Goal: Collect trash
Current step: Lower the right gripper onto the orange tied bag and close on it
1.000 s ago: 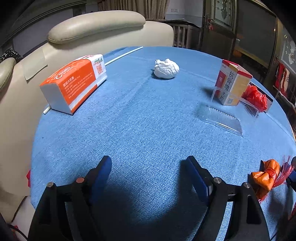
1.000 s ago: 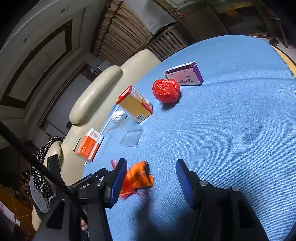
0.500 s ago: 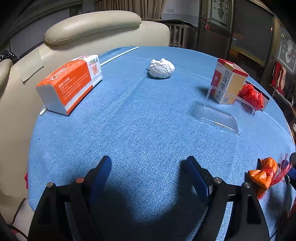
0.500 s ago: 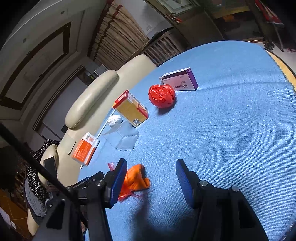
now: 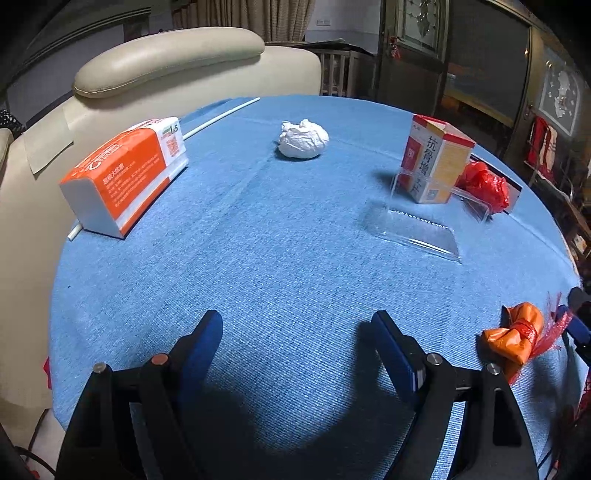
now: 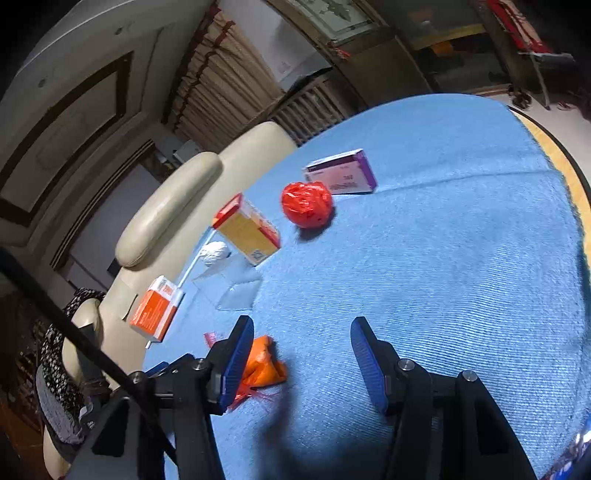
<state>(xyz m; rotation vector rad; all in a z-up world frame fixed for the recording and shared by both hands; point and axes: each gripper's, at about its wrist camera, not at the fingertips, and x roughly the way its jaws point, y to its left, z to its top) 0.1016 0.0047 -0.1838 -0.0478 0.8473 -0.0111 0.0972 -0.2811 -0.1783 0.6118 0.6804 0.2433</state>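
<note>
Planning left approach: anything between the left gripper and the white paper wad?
Nothing: left wrist view shows only bare blue tablecloth between the open left gripper and the white paper wad.

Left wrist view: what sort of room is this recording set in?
Most likely a home living or dining room: a round table under a blue cloth, a cream leather armchair beside it, and a dark wooden cabinet with glass doors behind.

Both cameras have pulled back from the counter [image 5: 288,258]: the white paper wad [image 5: 303,139] and red bag [image 6: 306,204] sit farther off toward 12 o'clock.
</note>
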